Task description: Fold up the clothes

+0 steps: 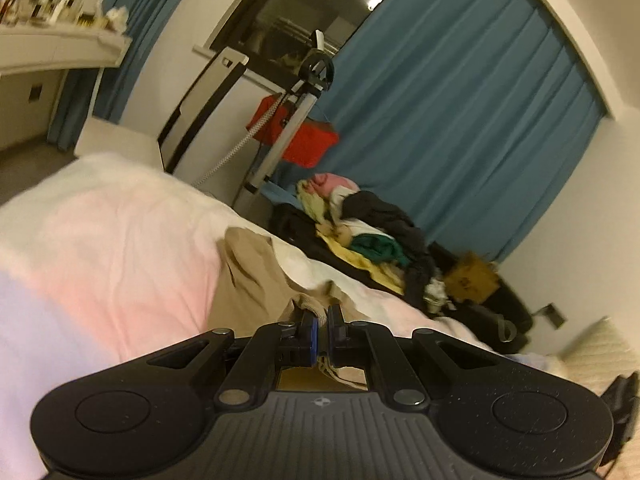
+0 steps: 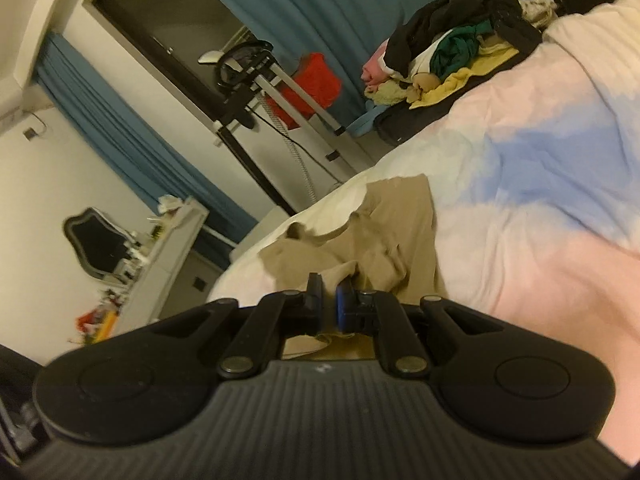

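Note:
A tan garment (image 1: 248, 280) lies crumpled on the pink, white and blue bedspread (image 1: 112, 240). My left gripper (image 1: 320, 314) is shut on an edge of the tan garment, with cloth pinched between its jaws. In the right wrist view the same tan garment (image 2: 396, 232) spreads out ahead on the bedspread (image 2: 540, 200). My right gripper (image 2: 329, 292) is shut on another edge of it, with cloth bunched between the jaws.
A pile of mixed clothes (image 1: 368, 232) sits on a dark suitcase beyond the bed; it also shows in the right wrist view (image 2: 452, 52). A garment steamer stand (image 1: 296, 112) with a red item, blue curtains (image 1: 460, 128) and a cluttered white shelf (image 1: 60, 44) stand around.

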A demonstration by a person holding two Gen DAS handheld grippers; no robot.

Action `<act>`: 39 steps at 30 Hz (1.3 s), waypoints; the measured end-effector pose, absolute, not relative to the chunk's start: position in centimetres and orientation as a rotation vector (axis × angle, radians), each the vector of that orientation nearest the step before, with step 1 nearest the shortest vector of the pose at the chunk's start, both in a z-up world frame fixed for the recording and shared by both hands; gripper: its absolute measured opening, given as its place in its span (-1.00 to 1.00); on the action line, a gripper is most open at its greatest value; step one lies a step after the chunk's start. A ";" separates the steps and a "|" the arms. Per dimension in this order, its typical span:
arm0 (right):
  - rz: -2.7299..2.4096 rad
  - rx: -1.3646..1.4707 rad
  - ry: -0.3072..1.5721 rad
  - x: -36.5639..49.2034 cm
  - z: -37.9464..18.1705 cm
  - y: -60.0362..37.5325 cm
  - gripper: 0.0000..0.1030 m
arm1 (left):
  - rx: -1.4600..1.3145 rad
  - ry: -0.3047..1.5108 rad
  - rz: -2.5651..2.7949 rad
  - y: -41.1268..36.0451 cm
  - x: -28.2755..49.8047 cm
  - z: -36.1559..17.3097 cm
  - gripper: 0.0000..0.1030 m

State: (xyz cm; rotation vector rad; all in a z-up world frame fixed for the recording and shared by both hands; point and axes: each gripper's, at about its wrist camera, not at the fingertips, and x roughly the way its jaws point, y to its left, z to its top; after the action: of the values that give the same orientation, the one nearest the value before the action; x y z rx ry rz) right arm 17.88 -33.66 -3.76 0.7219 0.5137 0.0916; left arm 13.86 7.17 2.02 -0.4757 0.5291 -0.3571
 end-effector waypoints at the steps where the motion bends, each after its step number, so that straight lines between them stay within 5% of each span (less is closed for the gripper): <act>1: 0.088 0.712 0.517 18.8 -4.5 -33.7 -0.80 | -0.463 0.529 -0.352 6.8 14.9 1.4 -0.90; 12: 0.023 0.470 0.649 26.5 -13.2 -31.5 -0.79 | -0.346 0.664 -0.298 4.5 25.4 -10.0 -0.90; 18: 0.014 0.418 0.651 26.8 -14.5 -30.8 -0.77 | -0.313 0.694 -0.306 4.2 27.0 -11.1 -0.87; 20: 0.005 0.408 0.644 26.3 -14.0 -30.6 -0.75 | -0.293 0.686 -0.307 4.4 26.5 -10.7 -0.61; 22: 0.003 0.406 0.639 25.7 -13.3 -30.5 -0.65 | -0.262 0.659 -0.318 4.3 25.3 -9.9 -0.26; 26: 0.035 0.418 0.549 22.9 -10.8 -30.1 0.58 | -0.172 0.573 -0.287 3.0 21.9 -7.6 0.39; 30: 0.053 0.374 0.447 19.1 -7.9 -29.2 0.63 | -0.104 0.514 -0.302 1.3 18.6 -5.9 0.57; 39: 0.031 0.299 0.367 12.9 -5.1 -28.0 0.63 | -0.095 0.442 -0.326 1.1 11.0 -3.3 0.62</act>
State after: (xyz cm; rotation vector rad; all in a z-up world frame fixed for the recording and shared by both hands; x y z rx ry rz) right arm 12.87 -27.99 -5.11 0.2988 0.3667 0.0308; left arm 10.97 1.07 -3.33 -0.0955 0.4417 -0.3261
